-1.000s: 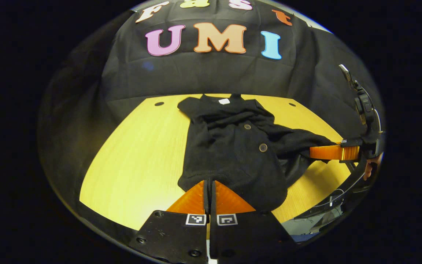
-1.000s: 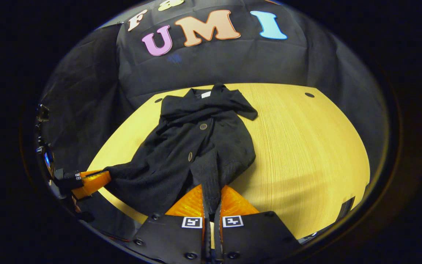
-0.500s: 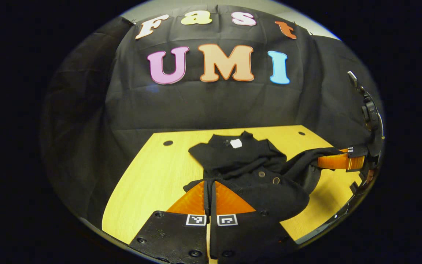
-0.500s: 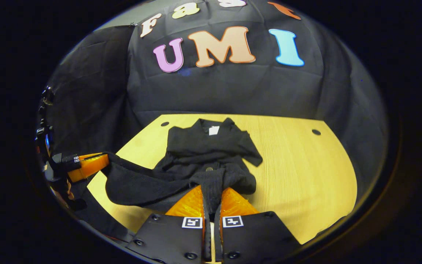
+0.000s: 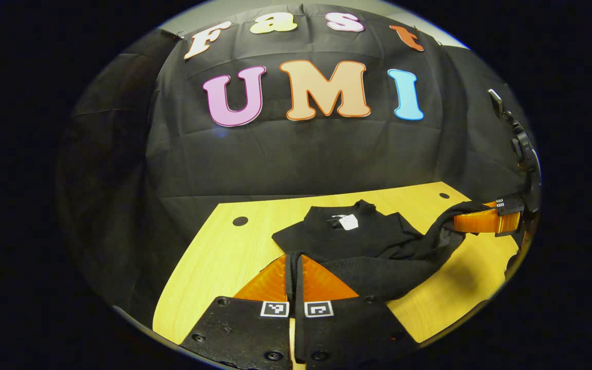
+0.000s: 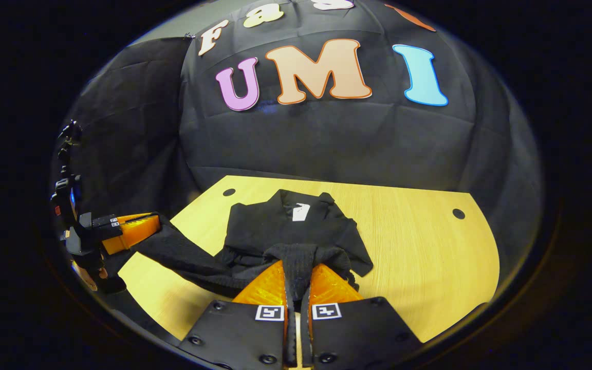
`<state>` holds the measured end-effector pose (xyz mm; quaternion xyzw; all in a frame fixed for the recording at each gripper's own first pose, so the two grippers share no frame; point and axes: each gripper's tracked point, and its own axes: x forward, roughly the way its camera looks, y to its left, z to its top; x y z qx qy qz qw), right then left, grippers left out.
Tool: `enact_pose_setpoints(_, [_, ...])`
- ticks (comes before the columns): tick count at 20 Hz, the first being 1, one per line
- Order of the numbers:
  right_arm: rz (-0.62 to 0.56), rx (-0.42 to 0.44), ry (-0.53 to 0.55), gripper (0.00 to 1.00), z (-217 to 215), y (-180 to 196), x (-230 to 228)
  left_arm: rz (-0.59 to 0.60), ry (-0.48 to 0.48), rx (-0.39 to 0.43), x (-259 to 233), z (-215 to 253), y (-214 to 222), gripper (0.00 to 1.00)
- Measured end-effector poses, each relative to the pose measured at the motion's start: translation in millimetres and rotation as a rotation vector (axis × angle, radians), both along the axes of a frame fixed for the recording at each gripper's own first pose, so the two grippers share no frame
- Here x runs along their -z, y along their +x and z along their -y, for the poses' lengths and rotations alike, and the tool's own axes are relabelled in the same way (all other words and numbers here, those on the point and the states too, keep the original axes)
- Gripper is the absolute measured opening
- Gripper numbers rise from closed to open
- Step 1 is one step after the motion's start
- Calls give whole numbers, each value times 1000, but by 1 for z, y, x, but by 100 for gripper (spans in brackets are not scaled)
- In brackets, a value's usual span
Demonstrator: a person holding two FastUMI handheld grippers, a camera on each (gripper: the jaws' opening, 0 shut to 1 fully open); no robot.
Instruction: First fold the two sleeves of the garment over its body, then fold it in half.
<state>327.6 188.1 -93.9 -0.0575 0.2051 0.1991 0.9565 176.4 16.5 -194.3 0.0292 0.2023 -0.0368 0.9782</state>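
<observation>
A black garment (image 5: 373,252) with a white tag (image 6: 300,211) lies on a yellow wood-grain table (image 6: 419,246); orange fingers (image 6: 267,285).

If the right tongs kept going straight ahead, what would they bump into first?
The right tongs already pinch the hem of the black shirt. Straight ahead lies the rest of that shirt, up to its collar with the white tag. Beyond it come bare table and the black cloth wall, though depth is hard to judge.

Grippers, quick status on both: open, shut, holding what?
Left gripper: shut, pinching the hem of the black garment.
Right gripper: shut, hem fabric clamped between its fingers.
</observation>
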Motion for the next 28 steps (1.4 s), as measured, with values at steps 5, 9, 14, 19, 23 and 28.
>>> enact_pose_setpoints(5, [-18,-15,11,6,-3,64,-12,-14,6,-43,0,0,60,0])
enact_pose_setpoints(9, [-14,-23,-3,6,-9,126,-25,-9,1,-67,1,1,111,0])
enact_pose_setpoints(14, [1,-19,44,5,-17,197,-30,-31,24,-95,24,3,171,0])
enact_pose_setpoints(19, [-54,25,124,5,-16,251,-6,-94,60,-99,62,5,209,0])
enact_pose_setpoints(23, [-115,55,150,13,-18,272,20,-121,82,-128,86,8,222,0])
enact_pose_setpoints(28, [-83,58,132,28,-21,275,18,-127,67,-143,88,16,220,26])
